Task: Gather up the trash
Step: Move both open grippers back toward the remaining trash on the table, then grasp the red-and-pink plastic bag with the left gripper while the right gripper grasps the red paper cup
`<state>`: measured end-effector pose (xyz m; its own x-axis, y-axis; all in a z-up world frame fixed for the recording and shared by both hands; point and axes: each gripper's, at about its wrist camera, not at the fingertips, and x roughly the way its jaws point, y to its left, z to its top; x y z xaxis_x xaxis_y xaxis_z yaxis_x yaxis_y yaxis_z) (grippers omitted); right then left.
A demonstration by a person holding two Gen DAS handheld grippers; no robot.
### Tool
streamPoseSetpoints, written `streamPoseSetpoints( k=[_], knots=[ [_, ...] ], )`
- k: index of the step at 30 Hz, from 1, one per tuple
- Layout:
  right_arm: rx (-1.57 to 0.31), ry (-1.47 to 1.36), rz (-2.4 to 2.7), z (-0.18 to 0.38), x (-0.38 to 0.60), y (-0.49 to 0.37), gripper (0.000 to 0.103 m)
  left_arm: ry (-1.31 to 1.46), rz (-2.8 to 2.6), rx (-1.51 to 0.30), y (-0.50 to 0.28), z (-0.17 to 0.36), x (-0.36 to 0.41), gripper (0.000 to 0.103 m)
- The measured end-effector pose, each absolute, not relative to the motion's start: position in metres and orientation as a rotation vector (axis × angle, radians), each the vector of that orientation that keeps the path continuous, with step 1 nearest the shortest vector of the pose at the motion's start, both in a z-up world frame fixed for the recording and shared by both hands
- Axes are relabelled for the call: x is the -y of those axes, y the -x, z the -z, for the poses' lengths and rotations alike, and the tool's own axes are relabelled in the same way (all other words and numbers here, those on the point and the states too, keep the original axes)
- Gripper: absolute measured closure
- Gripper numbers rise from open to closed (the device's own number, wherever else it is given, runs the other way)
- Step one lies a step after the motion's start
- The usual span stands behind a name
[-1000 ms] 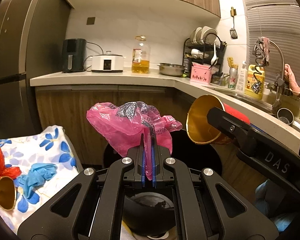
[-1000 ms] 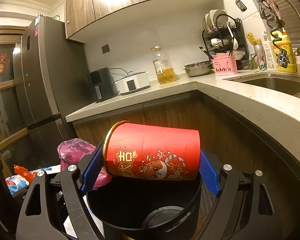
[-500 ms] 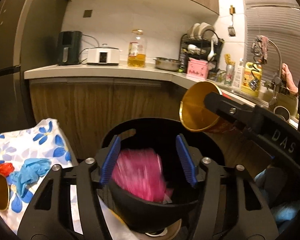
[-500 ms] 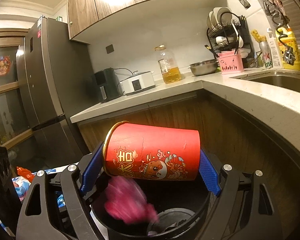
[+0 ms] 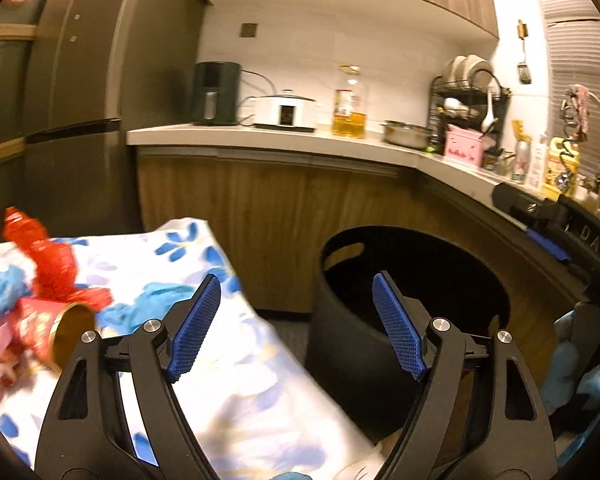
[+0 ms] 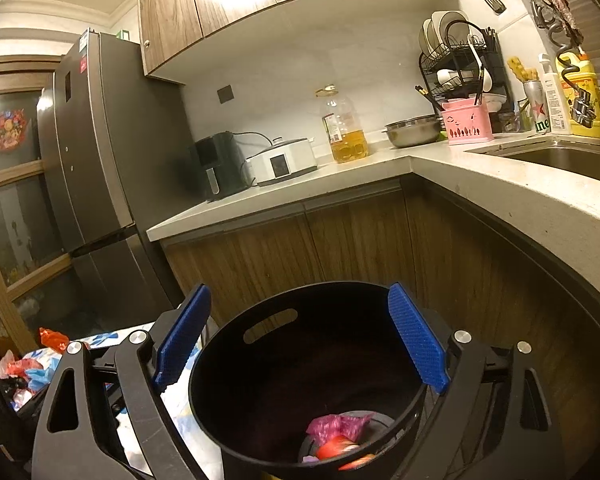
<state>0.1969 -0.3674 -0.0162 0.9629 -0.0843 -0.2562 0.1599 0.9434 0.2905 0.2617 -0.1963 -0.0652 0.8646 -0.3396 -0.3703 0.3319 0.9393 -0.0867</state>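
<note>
A black bin stands on the floor by the counter; it also shows in the left wrist view. A pink plastic bag and a red cup lie at its bottom. My right gripper is open and empty right above the bin's mouth. My left gripper is open and empty, to the left of the bin, over the edge of a floral cloth. On the cloth lie a red and gold cup, a red wrapper and blue gloves.
Wooden cabinets and a curved counter stand behind and right of the bin. A grey fridge stands at the left. The counter holds an oil bottle, a cooker and a dish rack. The sink is at the far right.
My left gripper opened and dropped the pink bag into the bin, then swung left toward the cloth. My right gripper opened and the red cup fell into the bin.
</note>
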Motion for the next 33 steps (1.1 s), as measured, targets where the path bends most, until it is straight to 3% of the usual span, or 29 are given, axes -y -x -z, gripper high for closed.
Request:
streamPoseSetpoints(
  k=[33],
  knots=[
    [-0.303,-0.321,-0.084,0.025,0.234,-0.160,0.016,0.050,-0.215,-0.338,-0.190,0.080,0.002,0.026]
  ],
)
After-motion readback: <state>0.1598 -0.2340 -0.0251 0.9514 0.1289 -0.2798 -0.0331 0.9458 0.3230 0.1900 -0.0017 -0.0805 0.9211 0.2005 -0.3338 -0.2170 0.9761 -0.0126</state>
